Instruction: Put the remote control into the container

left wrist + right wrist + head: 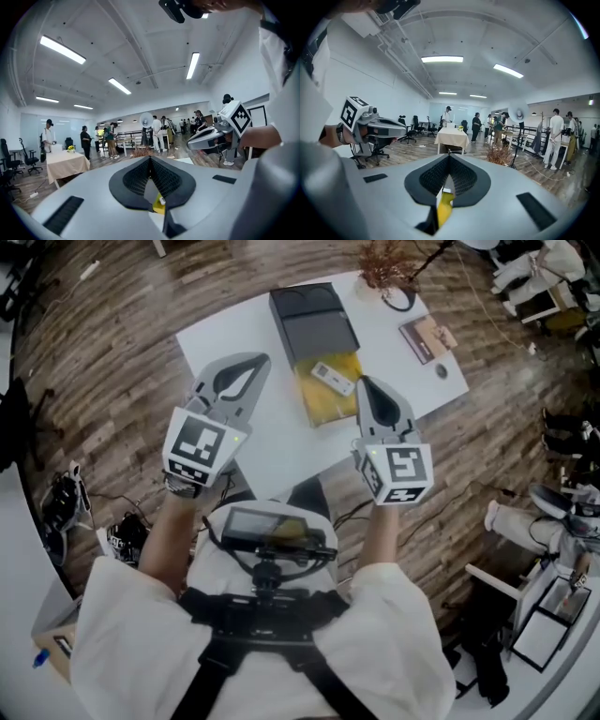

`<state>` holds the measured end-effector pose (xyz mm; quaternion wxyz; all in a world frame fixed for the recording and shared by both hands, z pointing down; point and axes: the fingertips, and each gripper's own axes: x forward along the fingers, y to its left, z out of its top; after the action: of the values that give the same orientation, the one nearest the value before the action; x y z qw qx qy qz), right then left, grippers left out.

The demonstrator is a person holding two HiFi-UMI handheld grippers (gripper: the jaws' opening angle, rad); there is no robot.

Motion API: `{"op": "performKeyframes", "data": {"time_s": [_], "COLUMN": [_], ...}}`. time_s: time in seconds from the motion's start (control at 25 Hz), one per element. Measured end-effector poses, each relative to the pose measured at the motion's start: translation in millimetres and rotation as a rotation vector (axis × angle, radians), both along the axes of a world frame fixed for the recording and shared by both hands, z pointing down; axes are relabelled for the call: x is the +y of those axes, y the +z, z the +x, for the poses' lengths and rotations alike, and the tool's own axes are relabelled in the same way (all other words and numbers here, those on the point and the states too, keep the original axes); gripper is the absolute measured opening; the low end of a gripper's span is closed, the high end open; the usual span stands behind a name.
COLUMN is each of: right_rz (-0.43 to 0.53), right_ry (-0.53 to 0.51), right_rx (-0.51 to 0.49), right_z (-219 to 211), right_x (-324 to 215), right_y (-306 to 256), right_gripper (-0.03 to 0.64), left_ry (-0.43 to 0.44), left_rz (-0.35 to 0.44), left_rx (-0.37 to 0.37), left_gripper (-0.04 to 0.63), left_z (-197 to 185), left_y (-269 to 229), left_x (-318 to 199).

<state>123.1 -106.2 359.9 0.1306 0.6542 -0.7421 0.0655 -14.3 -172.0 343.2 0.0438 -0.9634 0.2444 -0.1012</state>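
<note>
The white rectangular tabletop (277, 442) carries everything. At the middle of its far edge lies a long black rectangular container (314, 324), seemingly in two sections set end to end. Its near end touches a crumpled yellow translucent piece (323, 407), and I cannot tell whether that is a sheet, a bag or a shallow tray. Both tools hang above the near half of the tabletop and well clear of it. The grey left gripper (255, 364) is on the container's left and the grey right gripper (367, 385) is just beside the yellow piece. Each gripper's own view shows the ribbed black pads meeting at the tips with nothing between them, so both are closed and empty. The small slim white remote control (334, 378) lies slantwise on the far part of the yellow piece, near the container's end. It looks light, stiff and smooth-shelled, not fragile but apt to skate on the slick yellow surface. The best hold is probably across its two long edges near the middle, with jaws opened only a little wider than its width.
</note>
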Motion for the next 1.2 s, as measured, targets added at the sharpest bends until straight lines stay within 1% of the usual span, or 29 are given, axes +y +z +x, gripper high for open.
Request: {"op": "performKeyframes", "data": {"time_s": [0.08,0.24,0.36,0.56,0.72,0.88,1.04,1.2], "right_rz": [0.028,0.077,0.097,0.121,0.135,0.136,0.166,0.180], "right_ry": [0.005,0.032,0.054,0.095,0.118,0.141,0.157,0.163], "right_rx": [0.009,0.030,0.043,0.064,0.088,0.113,0.129,0.152], "right_z": [-3,-3,-1,6,11,13,12,11], "right_x": [7,21,31,48,59,68,77,83], "right_y": [-12,-33,-45,-69,-84,-95,-112,-123], "right_gripper": [0.005,0.006,0.006,0.005,0.005,0.005,0.006,0.005], "left_ry": [0.016,0.021,0.004,0.045,0.053,0.102,0.096,0.112], "left_rz": [0.030,0.077,0.089,0.117,0.140,0.171,0.180,0.205], "left_rx": [0.009,0.028,0.032,0.047,0.048,0.054,0.064,0.065], "left_gripper": [0.012,0.012,0.012,0.012,0.012,0.012,0.012,0.012], "left_z": [0,-1,-1,8,17,26,29,34], "left_y": [-9,-26,-35,-49,-62,-69,-81,-87], "left_x": [3,2,3,11,16,24,28,32]}}
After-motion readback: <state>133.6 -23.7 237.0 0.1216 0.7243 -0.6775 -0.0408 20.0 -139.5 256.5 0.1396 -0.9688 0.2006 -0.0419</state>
